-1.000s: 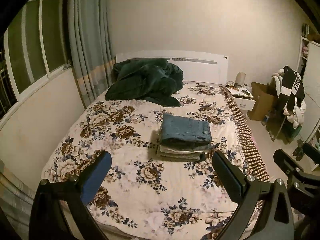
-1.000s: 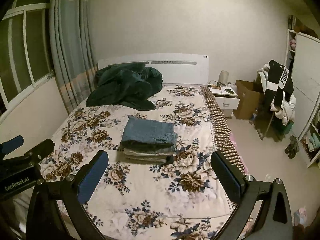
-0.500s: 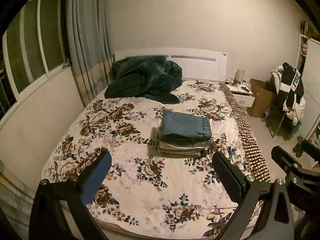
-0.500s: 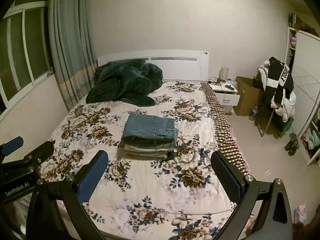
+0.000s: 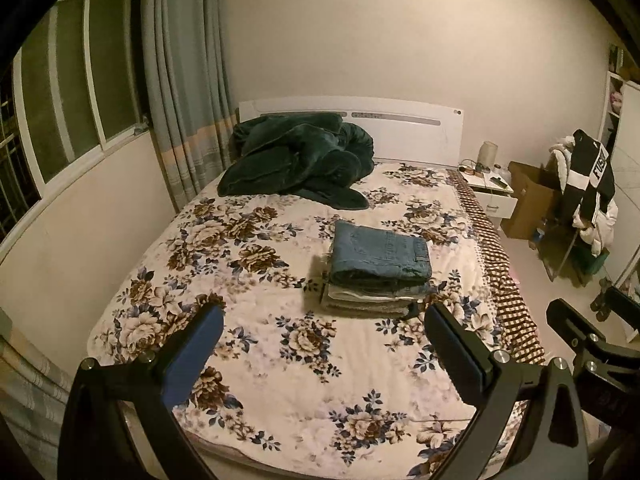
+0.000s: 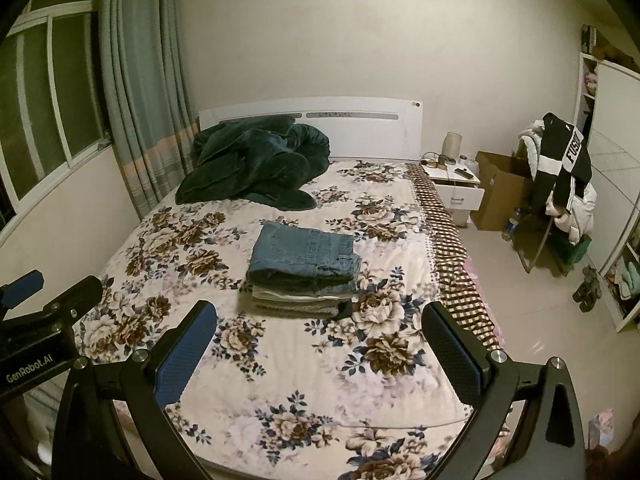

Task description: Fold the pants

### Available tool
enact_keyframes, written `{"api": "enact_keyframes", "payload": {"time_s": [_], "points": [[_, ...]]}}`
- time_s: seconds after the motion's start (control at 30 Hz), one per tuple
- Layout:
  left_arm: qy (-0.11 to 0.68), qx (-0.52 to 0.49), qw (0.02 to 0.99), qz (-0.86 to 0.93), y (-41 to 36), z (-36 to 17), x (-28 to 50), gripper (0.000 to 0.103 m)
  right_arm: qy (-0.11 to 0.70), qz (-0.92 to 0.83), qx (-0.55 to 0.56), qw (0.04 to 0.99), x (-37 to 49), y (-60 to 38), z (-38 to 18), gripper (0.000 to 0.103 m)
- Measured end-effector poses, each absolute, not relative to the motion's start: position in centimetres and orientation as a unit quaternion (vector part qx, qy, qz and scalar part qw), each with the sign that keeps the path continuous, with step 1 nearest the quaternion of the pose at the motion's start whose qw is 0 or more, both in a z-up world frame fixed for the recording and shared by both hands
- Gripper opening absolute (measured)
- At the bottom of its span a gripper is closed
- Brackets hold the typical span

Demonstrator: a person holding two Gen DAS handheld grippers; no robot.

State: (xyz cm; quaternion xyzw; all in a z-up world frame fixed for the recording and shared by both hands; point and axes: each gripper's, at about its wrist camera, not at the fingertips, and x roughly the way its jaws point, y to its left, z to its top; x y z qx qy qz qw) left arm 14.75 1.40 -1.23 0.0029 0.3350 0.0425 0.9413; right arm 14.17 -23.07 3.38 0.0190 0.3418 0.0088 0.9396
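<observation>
A stack of folded pants (image 5: 380, 268) lies in the middle of the flowered bed (image 5: 256, 340), with blue jeans on top and lighter pairs below; it also shows in the right wrist view (image 6: 304, 268). My left gripper (image 5: 324, 344) is open and empty, held above the foot of the bed, well short of the stack. My right gripper (image 6: 320, 340) is open and empty too, at about the same distance from the stack. The left gripper's body (image 6: 36, 328) shows at the left edge of the right wrist view.
A dark green blanket (image 5: 296, 160) is bunched at the white headboard (image 5: 400, 124). A window and curtain (image 5: 180, 72) line the left wall. A nightstand (image 6: 456, 188), cardboard box (image 6: 500, 188), a chair draped with clothes (image 6: 560, 184) and a shelf stand right of the bed.
Both grippers have drawn back and up from the bed, so the stack and bed look smaller and farther. Both stay open. The stack has not moved.
</observation>
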Motion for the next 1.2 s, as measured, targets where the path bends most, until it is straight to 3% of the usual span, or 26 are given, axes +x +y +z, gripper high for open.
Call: {"api": "enact_keyframes", "payload": {"time_s": [1.2], "points": [[0.330, 0.005, 0.943, 0.045, 0.95, -0.56, 14.26, 0.103, 0.346, 0.017, 0.026, 0.938, 14.14, -22.56, 2.61, 0.103]]}}
